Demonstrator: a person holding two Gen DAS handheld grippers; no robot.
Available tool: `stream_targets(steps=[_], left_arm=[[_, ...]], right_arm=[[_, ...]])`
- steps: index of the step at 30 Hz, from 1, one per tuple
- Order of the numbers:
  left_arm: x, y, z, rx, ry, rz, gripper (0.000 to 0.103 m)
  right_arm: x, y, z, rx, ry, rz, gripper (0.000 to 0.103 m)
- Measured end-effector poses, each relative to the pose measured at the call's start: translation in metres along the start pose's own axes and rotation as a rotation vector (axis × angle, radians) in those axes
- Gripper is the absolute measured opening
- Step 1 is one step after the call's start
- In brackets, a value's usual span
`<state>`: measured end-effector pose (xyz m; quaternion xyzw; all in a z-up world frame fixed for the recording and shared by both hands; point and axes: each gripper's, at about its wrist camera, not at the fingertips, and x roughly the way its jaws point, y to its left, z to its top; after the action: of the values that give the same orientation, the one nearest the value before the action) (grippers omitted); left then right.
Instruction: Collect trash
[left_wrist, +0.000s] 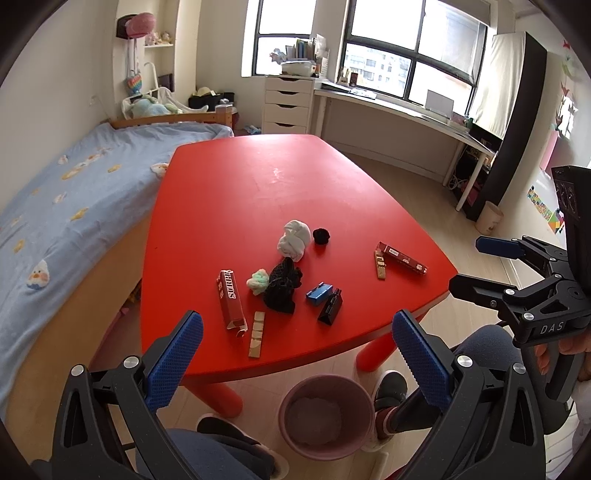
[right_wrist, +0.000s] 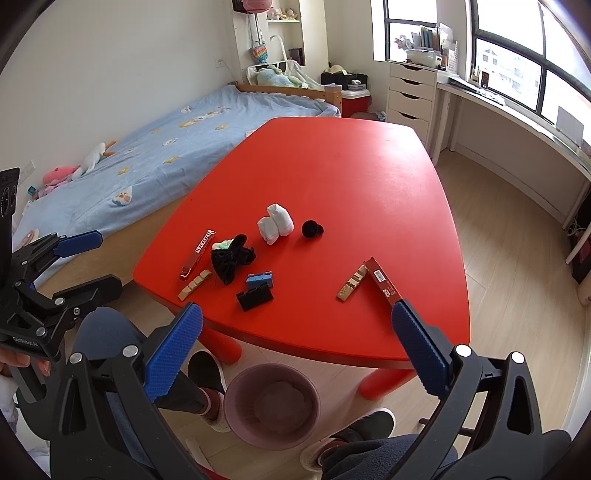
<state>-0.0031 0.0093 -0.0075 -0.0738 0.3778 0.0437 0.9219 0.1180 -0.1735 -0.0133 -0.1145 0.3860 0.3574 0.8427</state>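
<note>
Trash sits mid-table on red table, L to R: red box, wafer strip, green-white wad, black net, white wad, blue clip, black clip, second red box. Pink bin on floor below near edge. Left gripper wide apart, holding nothing, hovering over near edge w/ bin below. Right gripper also spread wide, nothing in it, held level beside it.

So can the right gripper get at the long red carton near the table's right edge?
Probably yes: the right gripper is open and empty, and the long red carton lies flat just ahead of it, with only a tan strip beside it.
</note>
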Motion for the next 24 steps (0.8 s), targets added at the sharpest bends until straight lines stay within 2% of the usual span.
stream_targets(steps=[24], left_arm=[[0.0011, 0.0018, -0.0044, -0.015, 0.009, -0.003, 0.098]], right_arm=[[-0.0009, -0.0015, 0.0007, 0.003, 0.002, -0.003, 0.1]])
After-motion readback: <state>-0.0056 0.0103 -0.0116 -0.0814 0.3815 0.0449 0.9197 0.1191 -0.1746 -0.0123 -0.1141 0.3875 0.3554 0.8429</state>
